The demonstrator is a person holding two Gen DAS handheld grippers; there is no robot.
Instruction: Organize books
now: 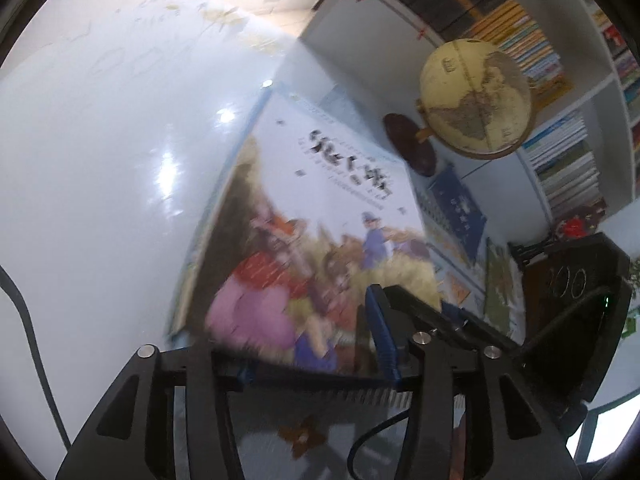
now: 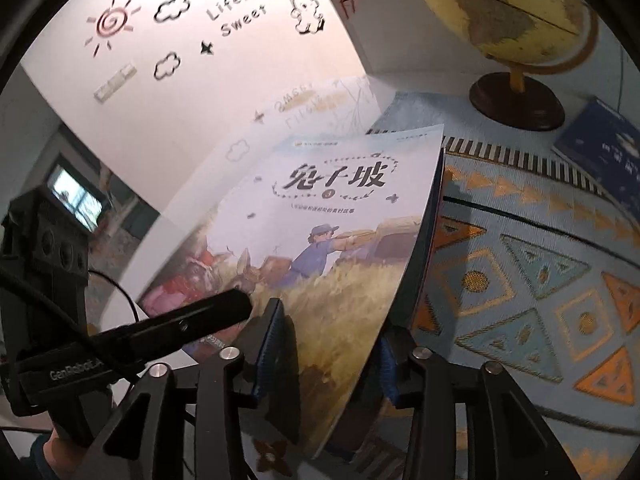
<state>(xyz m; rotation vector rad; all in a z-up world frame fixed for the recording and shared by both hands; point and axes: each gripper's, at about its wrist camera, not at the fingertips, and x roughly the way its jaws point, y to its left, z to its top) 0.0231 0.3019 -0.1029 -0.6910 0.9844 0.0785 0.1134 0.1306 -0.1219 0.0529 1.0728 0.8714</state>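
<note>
A thin picture book (image 1: 320, 184) with a harvest scene on its cover stands tilted between both pairs of jaws, on top of other thin books whose blue edges show at its left. It is smeared by motion in the left wrist view. My left gripper (image 1: 296, 332) is open around the book's near edge, and its black finger (image 2: 200, 320) lies across the cover in the right wrist view. There my right gripper (image 2: 330, 328) straddles the same book (image 2: 340, 208), open, with a little slack beside its blue pads (image 2: 276, 344). Its body (image 1: 580, 300) shows in the left wrist view.
A yellow globe (image 2: 504, 12) on a dark round base stands behind the books, with a dark blue book (image 2: 604, 152) lying flat beside it. A patterned mat (image 2: 520, 264) covers the right of the white table (image 1: 100, 160). Full bookshelves (image 1: 560, 60) rise behind.
</note>
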